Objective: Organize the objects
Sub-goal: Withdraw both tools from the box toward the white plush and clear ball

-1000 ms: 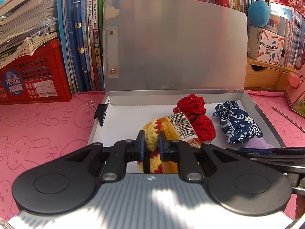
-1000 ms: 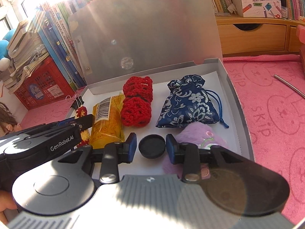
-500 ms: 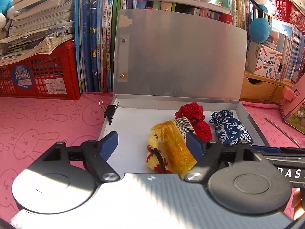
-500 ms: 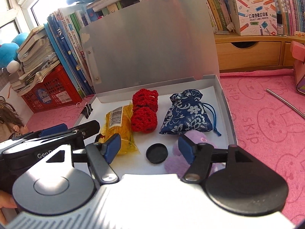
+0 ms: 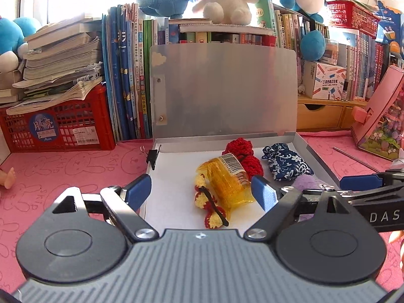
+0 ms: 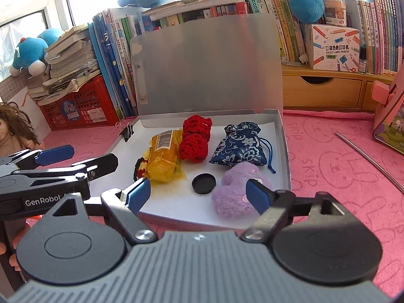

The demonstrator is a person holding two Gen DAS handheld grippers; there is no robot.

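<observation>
An open grey box (image 6: 284, 151) with a raised lid (image 5: 224, 88) lies on the pink cloth. Inside lie a yellow-and-red crochet piece (image 5: 208, 210), a yellow packet (image 5: 227, 181), a red crochet piece (image 6: 195, 140), a blue floral pouch (image 6: 240, 146), a black round cap (image 6: 203, 183) and a purple plush (image 6: 233, 197). My left gripper (image 5: 200, 192) is open and empty, just above the box's near edge. My right gripper (image 6: 198, 193) is open and empty, near the cap and plush.
A black binder clip (image 5: 152, 156) sits on the box's left wall. Behind stand books, a red crate (image 5: 58, 128), a wooden drawer unit (image 6: 323, 91) and plush toys. A metal rod (image 6: 368, 159) and a pink case (image 5: 378, 118) lie right. A doll (image 6: 12, 128) sits left.
Both grippers opened and drew back from the box. The left let go of the yellow-and-red crochet piece; the right let go of the black cap. Both things now rest in the box.
</observation>
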